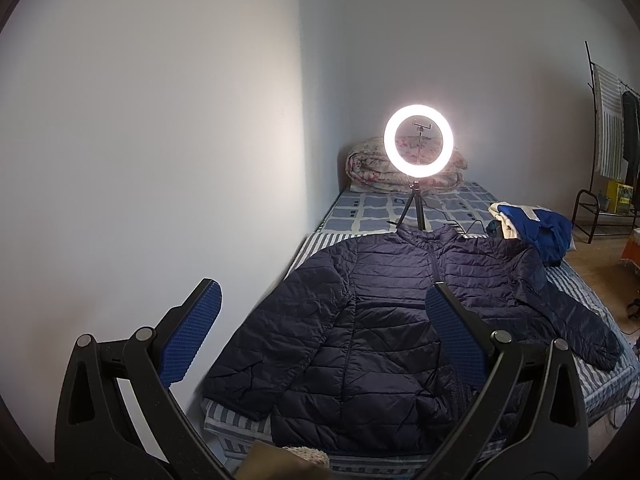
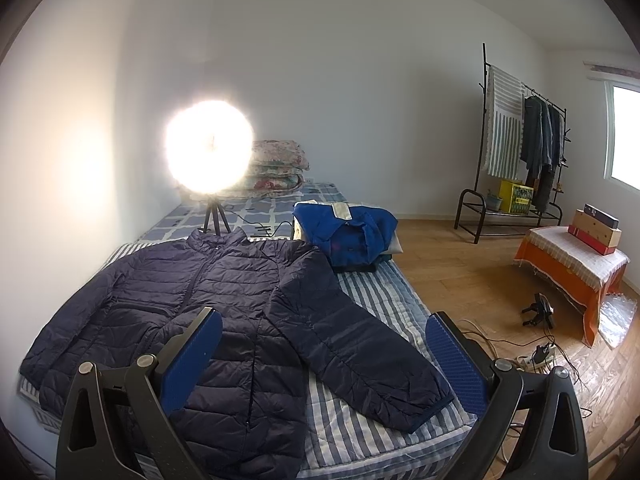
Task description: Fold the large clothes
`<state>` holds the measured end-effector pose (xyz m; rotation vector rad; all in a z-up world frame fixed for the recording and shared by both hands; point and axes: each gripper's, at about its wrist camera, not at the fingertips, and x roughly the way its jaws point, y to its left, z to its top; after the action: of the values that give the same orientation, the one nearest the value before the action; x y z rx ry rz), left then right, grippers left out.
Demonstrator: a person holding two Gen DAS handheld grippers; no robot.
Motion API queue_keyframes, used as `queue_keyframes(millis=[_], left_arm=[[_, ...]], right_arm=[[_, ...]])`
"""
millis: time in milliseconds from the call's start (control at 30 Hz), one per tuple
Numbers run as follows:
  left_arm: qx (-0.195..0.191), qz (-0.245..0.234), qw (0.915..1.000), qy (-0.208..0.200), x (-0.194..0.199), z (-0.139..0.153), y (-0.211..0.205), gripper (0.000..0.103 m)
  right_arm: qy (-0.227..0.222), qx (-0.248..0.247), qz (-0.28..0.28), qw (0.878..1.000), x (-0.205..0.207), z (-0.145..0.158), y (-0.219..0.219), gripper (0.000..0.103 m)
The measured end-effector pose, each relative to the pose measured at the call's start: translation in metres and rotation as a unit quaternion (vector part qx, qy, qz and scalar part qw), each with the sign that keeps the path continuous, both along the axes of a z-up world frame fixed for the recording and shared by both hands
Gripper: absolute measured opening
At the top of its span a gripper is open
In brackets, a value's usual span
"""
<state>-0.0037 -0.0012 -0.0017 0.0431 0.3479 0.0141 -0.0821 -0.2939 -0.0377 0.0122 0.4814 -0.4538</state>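
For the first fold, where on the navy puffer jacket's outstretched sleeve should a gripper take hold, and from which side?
Probably at the cuff end of the sleeve on the navy puffer jacket. It lies flat and splayed away from the body, across the striped mattress toward its floor-side edge. The open right gripper hovers above it, so come down from that side, pinch the cuff, and carry it across the chest.
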Motion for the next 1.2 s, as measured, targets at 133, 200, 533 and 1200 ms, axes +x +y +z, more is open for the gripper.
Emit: queue_keyframes(millis=[133, 200, 533, 1200], left_arm=[[0.0, -0.003, 1.0, 0.0, -0.001, -0.002, 0.001, 0.103], [0.0, -0.004, 1.0, 0.0, -0.002, -0.002, 0.002, 0.103], [-0.001, -0.008, 1.0, 0.002, -0.005, -0.003, 0.003, 0.103], [-0.002, -0.019, 0.9996, 0.022, -0.013, -0.016, 0.004, 0.103]], right_arm=[[0.0, 0.0, 0.0, 1.0, 0.0, -0.001, 0.001, 0.103], [0.001, -0.001, 0.001, 1.0, 0.001, 0.0, 0.001, 0.103], [0.001, -0.003, 0.001, 1.0, -0.002, -0.001, 0.004, 0.103], [0.002, -0.003, -0.002, 1.0, -0.006, -0.005, 0.01, 0.103]])
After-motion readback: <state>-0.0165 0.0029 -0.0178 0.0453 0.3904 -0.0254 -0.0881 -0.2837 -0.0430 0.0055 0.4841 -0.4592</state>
